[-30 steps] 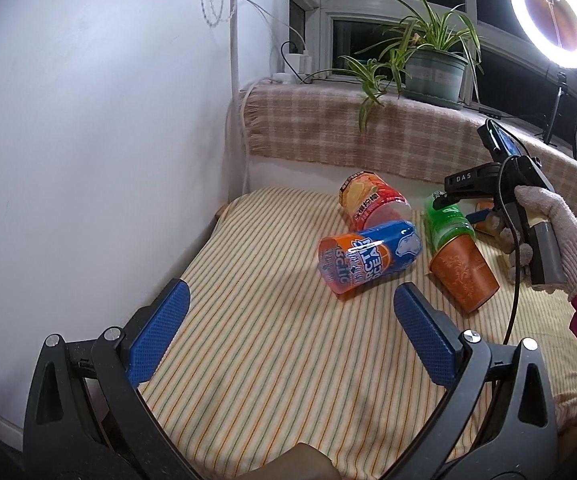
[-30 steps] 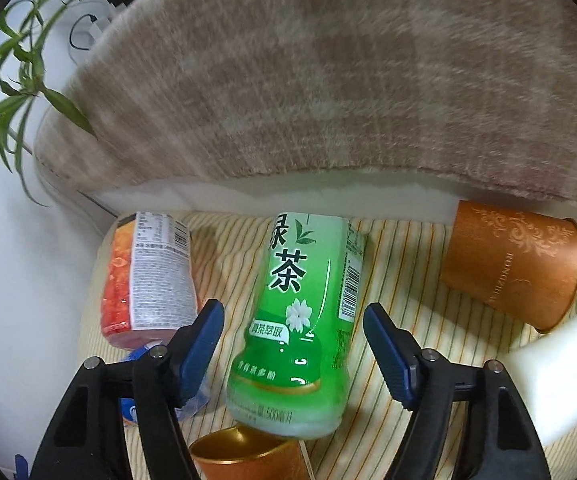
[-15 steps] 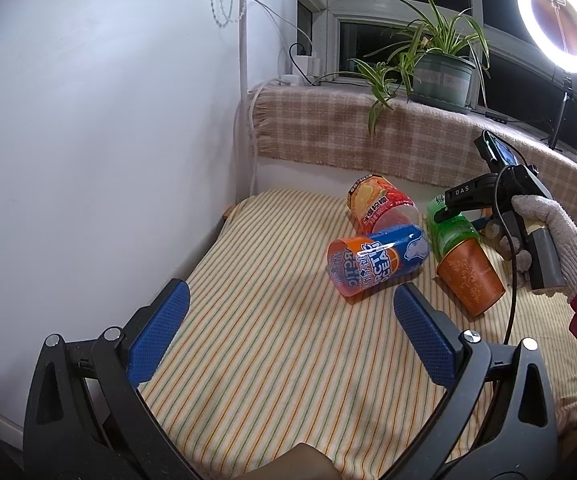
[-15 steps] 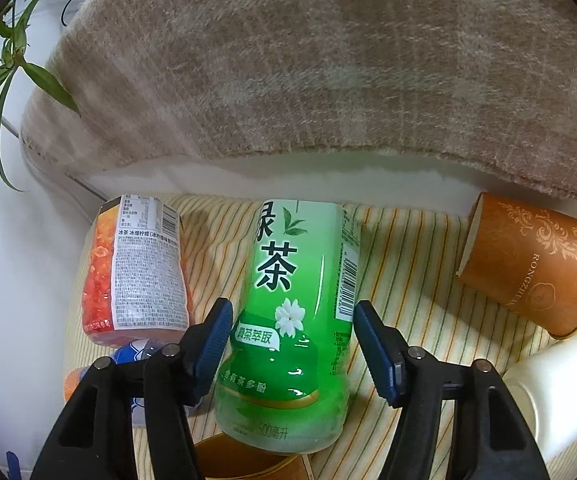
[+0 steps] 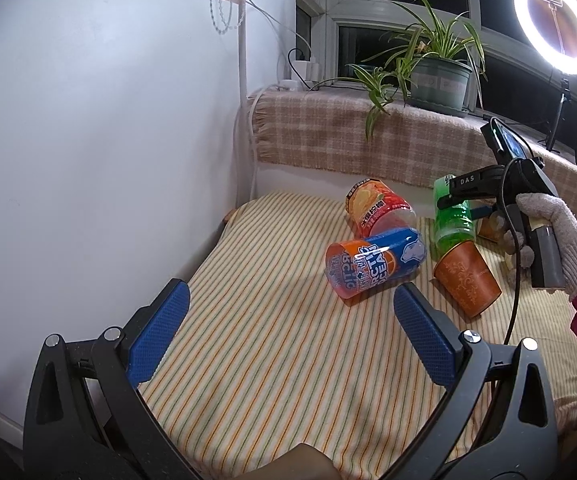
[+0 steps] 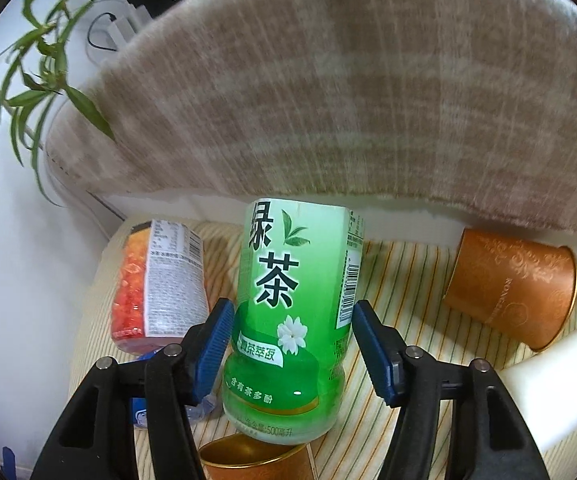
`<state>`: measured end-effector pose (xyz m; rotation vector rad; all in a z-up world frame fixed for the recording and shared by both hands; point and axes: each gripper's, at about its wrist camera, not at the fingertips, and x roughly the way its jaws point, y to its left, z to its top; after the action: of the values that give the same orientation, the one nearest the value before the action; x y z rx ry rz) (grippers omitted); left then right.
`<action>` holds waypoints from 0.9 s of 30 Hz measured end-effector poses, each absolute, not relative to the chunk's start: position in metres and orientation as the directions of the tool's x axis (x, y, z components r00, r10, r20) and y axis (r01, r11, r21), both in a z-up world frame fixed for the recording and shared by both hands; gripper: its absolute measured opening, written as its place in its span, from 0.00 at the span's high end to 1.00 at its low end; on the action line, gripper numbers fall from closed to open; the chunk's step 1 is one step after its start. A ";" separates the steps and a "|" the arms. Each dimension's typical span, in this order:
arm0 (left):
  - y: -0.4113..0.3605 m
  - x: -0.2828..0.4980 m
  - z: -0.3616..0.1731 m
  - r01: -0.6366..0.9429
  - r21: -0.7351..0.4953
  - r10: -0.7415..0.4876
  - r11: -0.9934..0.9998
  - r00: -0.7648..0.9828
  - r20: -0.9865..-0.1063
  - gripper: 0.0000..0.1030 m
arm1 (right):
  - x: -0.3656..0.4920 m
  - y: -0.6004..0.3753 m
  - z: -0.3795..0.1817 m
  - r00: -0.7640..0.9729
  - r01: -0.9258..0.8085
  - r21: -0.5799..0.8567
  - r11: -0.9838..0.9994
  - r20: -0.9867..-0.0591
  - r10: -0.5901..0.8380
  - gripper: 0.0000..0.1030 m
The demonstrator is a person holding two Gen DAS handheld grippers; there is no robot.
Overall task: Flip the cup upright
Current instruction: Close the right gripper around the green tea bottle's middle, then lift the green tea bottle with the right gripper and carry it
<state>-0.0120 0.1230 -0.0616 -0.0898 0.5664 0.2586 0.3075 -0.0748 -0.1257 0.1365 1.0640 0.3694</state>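
While the right gripper [image 6: 292, 344] is sitting with its ribbed blue pads [image 6: 213, 350] pressing both sides of the glossy green tea cup [image 6: 292, 320], the cup is tilting near the back edge of the striped cloth [image 5: 272, 360], its rim leaning on a brown paper cup [image 5: 466, 278] with embossed swirls. The left gripper [image 5: 288, 344] is hanging over the cloth's front edge, jaws wide apart and holding nothing. Only the left wrist view is catching the orange-blue cup [image 5: 374, 264] lying on its side mid-cloth; only the right one is showing a second brown cup [image 6: 514, 284] toppled toward the right edge, and the red cup [image 6: 160, 284] label.
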 end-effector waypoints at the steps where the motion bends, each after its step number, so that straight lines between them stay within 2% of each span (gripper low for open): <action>1: 0.122 -0.013 -0.061 -0.266 -0.013 0.217 0.964 0.813 -0.540 0.00 | 0.306 -0.074 -0.123 0.439 -0.234 0.283 0.930 -0.823 0.360 0.39; 11: 0.119 -0.021 -0.054 -0.262 -0.012 0.218 0.965 0.826 -0.520 0.00 | 0.276 -0.093 -0.079 0.528 -0.269 0.264 0.926 -0.764 0.371 0.39; 18: 0.109 -0.025 -0.049 -0.234 -0.013 0.195 0.972 0.838 -0.509 0.00 | 0.244 -0.122 -0.041 0.562 -0.294 0.293 0.910 -0.717 0.413 0.39; 27: 0.096 -0.023 -0.043 -0.188 -0.022 0.152 0.982 0.852 -0.500 0.00 | 0.182 -0.160 -0.025 0.545 -0.334 0.362 0.870 -0.679 0.492 0.39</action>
<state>-0.0235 0.0962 -0.0432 -0.0715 0.5206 0.1794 0.1823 -0.1595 -0.0251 0.1991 0.8660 0.4933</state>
